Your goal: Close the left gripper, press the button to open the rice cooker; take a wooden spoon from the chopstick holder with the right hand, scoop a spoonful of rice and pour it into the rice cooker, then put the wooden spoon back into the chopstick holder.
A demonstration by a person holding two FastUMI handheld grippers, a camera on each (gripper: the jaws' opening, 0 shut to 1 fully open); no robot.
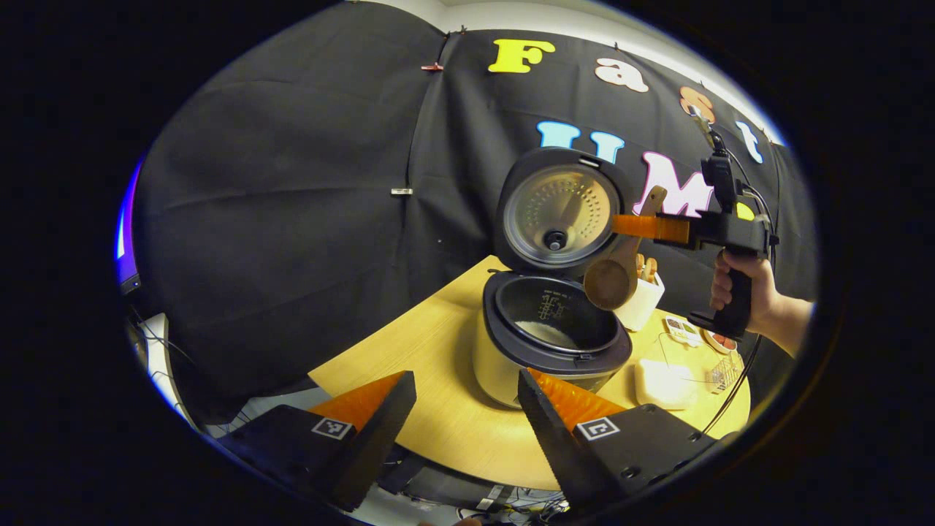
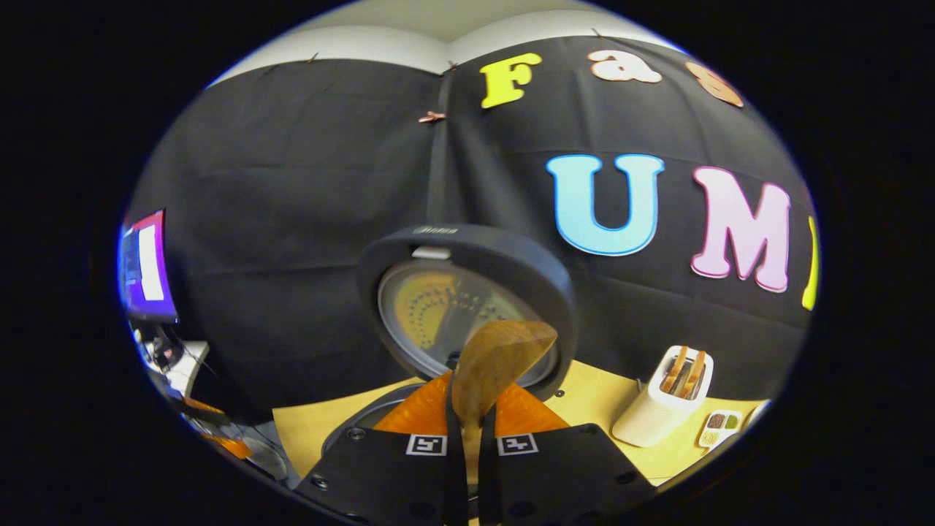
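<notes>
In the left gripper view, your left gripper [image 1: 467,409] sits at the bottom of the frame with fingers wide apart, holding nothing. At centre the rice cooker [image 1: 548,343] stands open, white rice in its pot. Right of it, your right gripper [image 1: 650,228] clamps the wooden spoon [image 1: 617,270], bowl tilted above the pot's rim. I think leftover grains could fall on the table [image 1: 431,351] when you swing toward the chopstick holder [image 1: 643,299]. The spoon is smooth, light brown wood.

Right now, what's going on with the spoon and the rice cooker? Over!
Right gripper shut on wooden spoon, bowl tipped over open rice cooker. Left gripper open, empty. Nothing blocking.
</notes>
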